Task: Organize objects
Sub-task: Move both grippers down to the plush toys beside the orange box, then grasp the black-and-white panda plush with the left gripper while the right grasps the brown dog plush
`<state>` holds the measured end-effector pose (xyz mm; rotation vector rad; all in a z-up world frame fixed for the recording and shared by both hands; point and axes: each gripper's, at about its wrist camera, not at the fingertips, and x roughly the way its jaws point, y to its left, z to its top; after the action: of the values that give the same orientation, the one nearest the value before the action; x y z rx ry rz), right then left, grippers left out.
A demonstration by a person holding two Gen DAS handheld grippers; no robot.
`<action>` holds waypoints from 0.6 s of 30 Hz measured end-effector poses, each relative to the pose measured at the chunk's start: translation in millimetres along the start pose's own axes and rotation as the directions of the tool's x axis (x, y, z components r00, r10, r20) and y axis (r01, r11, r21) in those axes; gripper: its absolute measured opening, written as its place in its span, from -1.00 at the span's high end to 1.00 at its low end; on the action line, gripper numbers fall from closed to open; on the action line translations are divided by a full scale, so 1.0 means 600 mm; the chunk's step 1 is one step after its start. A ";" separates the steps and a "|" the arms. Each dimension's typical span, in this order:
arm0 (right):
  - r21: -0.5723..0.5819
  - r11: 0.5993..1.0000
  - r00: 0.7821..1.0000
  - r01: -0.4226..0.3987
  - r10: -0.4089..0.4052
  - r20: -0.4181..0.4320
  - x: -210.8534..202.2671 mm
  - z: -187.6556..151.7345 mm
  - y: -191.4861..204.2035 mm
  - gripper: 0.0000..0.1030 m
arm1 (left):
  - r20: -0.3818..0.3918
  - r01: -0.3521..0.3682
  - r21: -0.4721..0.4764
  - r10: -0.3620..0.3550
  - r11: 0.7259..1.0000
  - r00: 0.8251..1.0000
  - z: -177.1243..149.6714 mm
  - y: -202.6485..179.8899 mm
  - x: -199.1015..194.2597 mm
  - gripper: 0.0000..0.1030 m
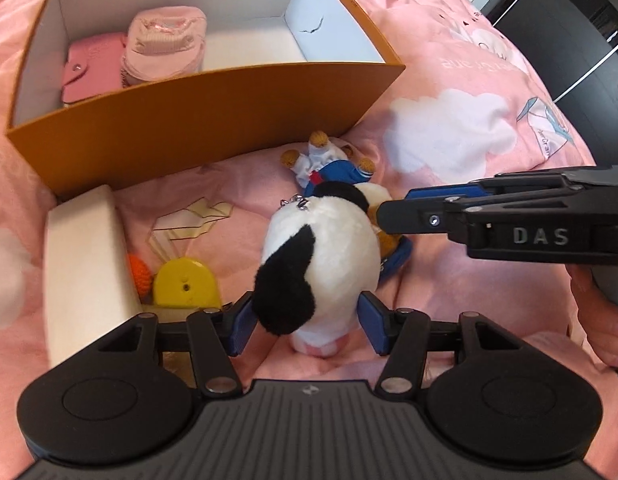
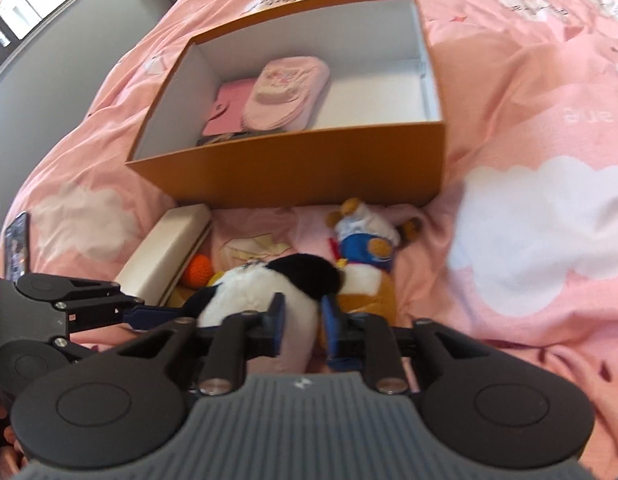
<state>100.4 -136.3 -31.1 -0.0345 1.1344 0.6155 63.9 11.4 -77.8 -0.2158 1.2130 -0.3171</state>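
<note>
A black and white panda plush [image 1: 321, 256] lies on the pink bedspread in front of an orange box [image 1: 213, 108]. My left gripper [image 1: 307, 326] has its blue pads on both sides of the plush's lower end and is shut on it. My right gripper [image 1: 383, 210] comes in from the right, its tips at the plush's upper right side. In the right wrist view the right gripper [image 2: 303, 324] is shut on a fold of the panda plush [image 2: 269, 284]. A brown bear plush in blue clothes [image 1: 329, 160] lies behind it, also in the right wrist view [image 2: 365, 248].
The box holds a pink wallet [image 1: 93, 68] and a pink cap [image 1: 165, 44]. A cream case [image 1: 85, 264], an orange knitted ball [image 1: 141, 272] and a yellow item [image 1: 187, 284] lie at the left. A phone [image 2: 17, 244] lies at the far left.
</note>
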 end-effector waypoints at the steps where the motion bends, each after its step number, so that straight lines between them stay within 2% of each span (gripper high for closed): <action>1: 0.004 1.000 1.000 0.008 -0.008 0.004 -0.001 0.000 -0.005 0.33 | 0.000 0.009 -0.005 -0.009 1.000 1.000 0.002 0.000 0.005 -0.28; 7: 0.040 0.997 0.998 0.059 -0.059 -0.018 0.010 0.008 -0.030 0.33 | 0.020 0.008 0.011 -0.008 1.000 1.000 0.005 -0.010 0.025 -0.29; 10: 0.052 0.996 0.997 0.067 -0.065 -0.031 0.019 0.012 -0.040 0.25 | 0.016 0.012 0.004 -0.012 1.000 1.000 0.004 -0.007 0.031 -0.28; 13: 0.057 0.996 0.997 0.069 -0.067 -0.035 0.032 0.017 -0.046 0.12 | 0.027 0.012 -0.002 -0.012 1.000 1.000 0.002 -0.006 0.029 -0.18; 16: 0.058 0.994 0.995 0.088 -0.086 -0.046 0.046 0.022 -0.048 0.12 | 0.062 0.015 -0.027 -0.013 1.000 0.998 -0.001 -0.001 0.013 -0.07; 18: 0.070 0.995 0.996 0.070 -0.067 -0.052 0.048 0.024 -0.053 0.12 | 0.094 -0.008 -0.054 0.013 0.999 0.996 -0.002 0.007 -0.004 -0.02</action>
<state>135.5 -145.1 -58.3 -0.0266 1.1975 0.5148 62.5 16.2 -77.4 -0.2679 1.1299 -0.2631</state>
